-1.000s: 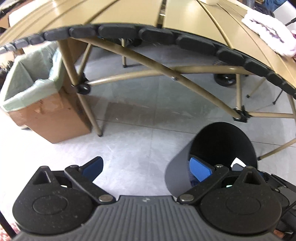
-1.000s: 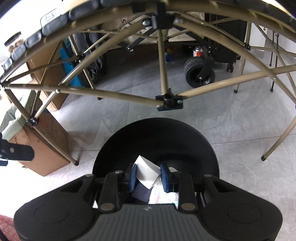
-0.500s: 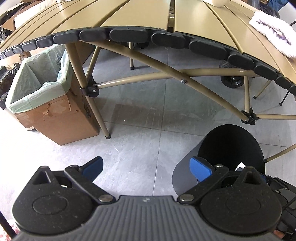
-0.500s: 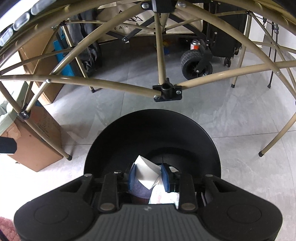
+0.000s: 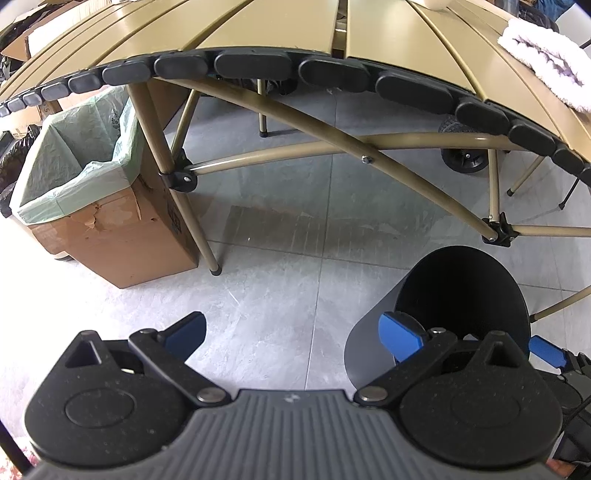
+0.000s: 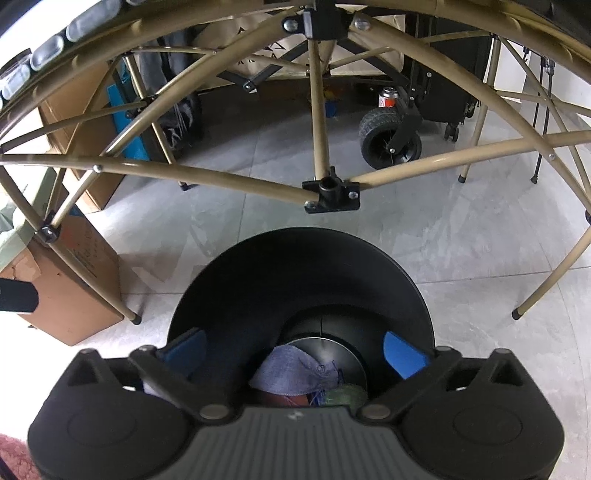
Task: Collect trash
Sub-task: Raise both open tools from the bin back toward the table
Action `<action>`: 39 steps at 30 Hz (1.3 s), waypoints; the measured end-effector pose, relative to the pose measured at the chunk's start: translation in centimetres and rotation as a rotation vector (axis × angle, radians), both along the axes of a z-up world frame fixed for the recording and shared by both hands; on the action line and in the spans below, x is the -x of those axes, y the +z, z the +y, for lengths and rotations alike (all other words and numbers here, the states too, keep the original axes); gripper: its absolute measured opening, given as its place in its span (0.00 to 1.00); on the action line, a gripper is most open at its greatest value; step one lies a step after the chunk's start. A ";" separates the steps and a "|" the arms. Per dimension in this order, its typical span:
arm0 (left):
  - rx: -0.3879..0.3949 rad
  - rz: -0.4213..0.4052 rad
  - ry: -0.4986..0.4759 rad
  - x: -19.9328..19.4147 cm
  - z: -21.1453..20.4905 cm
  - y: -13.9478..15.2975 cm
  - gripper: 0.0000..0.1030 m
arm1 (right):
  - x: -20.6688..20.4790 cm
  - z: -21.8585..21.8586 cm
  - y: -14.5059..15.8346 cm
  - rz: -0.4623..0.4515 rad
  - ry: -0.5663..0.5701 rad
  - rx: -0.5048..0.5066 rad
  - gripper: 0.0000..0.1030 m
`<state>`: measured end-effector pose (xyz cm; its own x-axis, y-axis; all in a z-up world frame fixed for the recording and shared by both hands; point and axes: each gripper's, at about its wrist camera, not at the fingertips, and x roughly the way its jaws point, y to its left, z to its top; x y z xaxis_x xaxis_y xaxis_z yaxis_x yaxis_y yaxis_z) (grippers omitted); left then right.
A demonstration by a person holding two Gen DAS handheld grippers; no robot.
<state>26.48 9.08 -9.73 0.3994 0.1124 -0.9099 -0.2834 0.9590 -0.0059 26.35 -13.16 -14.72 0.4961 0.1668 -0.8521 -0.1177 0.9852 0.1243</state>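
Note:
A black round bin (image 6: 295, 280) stands on the grey floor under the table's edge. My right gripper (image 6: 295, 350) hangs over its mouth, jaws opening wide with nothing between them. At the bottom of the bin lie a blue-grey crumpled piece (image 6: 291, 373) and something green (image 6: 343, 395). A white scrap shows just under the left finger (image 6: 184, 350). In the left wrist view the bin (image 5: 461, 288) is at the lower right. My left gripper (image 5: 291, 332) is open and empty over the floor beside it. A blue fingertip of the right gripper (image 5: 546, 350) shows at the bin's far side.
A cardboard box lined with a green bag (image 5: 92, 184) stands left of a table leg (image 5: 177, 192). The tan slatted table (image 5: 295, 29) carries a white towel (image 5: 543, 55). Crossed frame tubes (image 6: 328, 192) run above the bin. A cart wheel (image 6: 391, 140) sits behind.
The right gripper's jaws went from shut on a white paper to wide apart, and the paper dropped out of them into the bin. The left gripper stays open.

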 end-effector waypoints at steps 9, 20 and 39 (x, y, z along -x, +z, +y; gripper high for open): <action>-0.004 0.001 0.000 0.0 -0.1 -0.1 0.99 | 0.1 0.0 0.2 0.001 0.008 -0.024 1.00; 0.000 -0.034 -0.001 0.1 -0.6 0.5 0.99 | 0.7 0.1 1.6 -0.029 0.029 -0.024 1.00; 0.025 -0.311 -0.071 2.0 -3.4 4.6 1.00 | 3.2 -3.0 6.8 -0.138 0.013 -0.079 1.00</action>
